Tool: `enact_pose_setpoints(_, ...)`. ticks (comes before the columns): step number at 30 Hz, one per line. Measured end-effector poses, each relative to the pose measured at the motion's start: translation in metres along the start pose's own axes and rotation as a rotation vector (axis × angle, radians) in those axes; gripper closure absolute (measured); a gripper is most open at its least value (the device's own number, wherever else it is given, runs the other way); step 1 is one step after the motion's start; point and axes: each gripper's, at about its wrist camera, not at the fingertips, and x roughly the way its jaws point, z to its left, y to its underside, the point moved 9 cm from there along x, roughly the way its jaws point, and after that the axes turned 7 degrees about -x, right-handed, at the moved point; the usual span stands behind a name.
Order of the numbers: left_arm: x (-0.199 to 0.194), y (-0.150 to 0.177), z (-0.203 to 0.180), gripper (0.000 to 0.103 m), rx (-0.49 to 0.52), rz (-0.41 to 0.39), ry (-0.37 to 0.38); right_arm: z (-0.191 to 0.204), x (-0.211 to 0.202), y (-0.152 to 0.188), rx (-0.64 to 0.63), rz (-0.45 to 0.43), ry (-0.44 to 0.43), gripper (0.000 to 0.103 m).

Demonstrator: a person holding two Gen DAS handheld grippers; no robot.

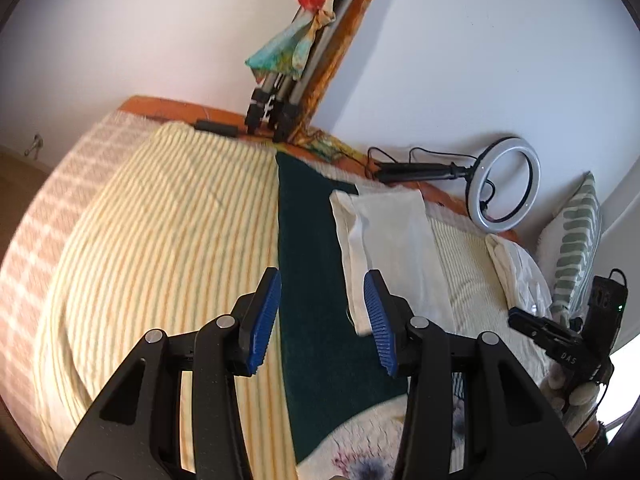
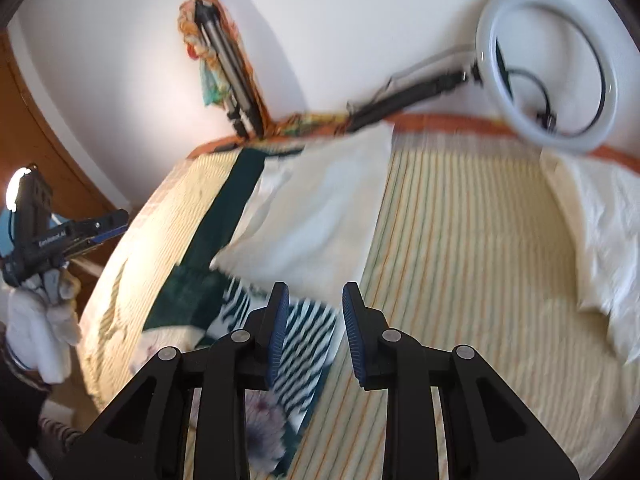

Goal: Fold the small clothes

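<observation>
Left wrist view: left gripper (image 1: 322,320), jaws apart, nothing between them, held above the bed (image 1: 160,220). Beneath it a dark green cloth (image 1: 312,240) lies as a long strip across the bed's striped cover; just right of the strip a cream cloth (image 1: 384,232) lies flat, apparently already folded, one fold edge running lengthwise. Further right of the strip, a second pale cloth (image 1: 516,268), crumpled, and a striped pillow (image 1: 580,240). At the near end of the strip a patterned piece (image 1: 368,452) with a purple blot, partly hidden by the gripper. Ring light (image 1: 504,184) and tripod (image 1: 280,92) rest at the bed's far edge by the wall. Right gripper (image 1: 560,340) visible at right, side-on; its state cannot be told here. Right wrist view, blurred: right gripper (image 2: 312,336), jaws parted and empty, over a black-and-white striped cloth (image 2: 308,344) with a floral part, lying just right of the green strip (image 2: 224,220) and touching the cream cloth (image 2: 320,216). White crumpled cloth (image 2: 600,240) well right. Left gripper (image 2: 72,232) in a gloved hand (image 2: 44,320) at left, off the bed's edge. Judgement: both tools hang released, probably between garments; the striped piece looks next in line, lying loosely and only partly flattened.
</observation>
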Motion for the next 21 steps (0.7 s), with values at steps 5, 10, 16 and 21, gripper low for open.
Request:
enact_pose_setpoints(5,0.015,-0.042,-0.003,0.059,0.062,-0.032,-0.044,-0.021,0.009,-0.037,-0.006,-0.027,0.017,0.067)
enact_pose_setpoints(10,0.063,-0.068,-0.001,0.059,0.057,-0.008,-0.042,-0.046,0.041,-0.063,0.028,0.014,-0.009,0.067)
enact_pose_setpoints(16,0.131,-0.072,0.020,0.059,0.012,0.081,-0.026,-0.090,0.096,-0.084,0.198,0.044,-0.102,0.067)
enact_pose_setpoints(21,0.166,-0.076,0.029,0.059,-0.015,0.095,-0.031,-0.116,0.135,-0.100,0.267,0.047,-0.117,0.067)
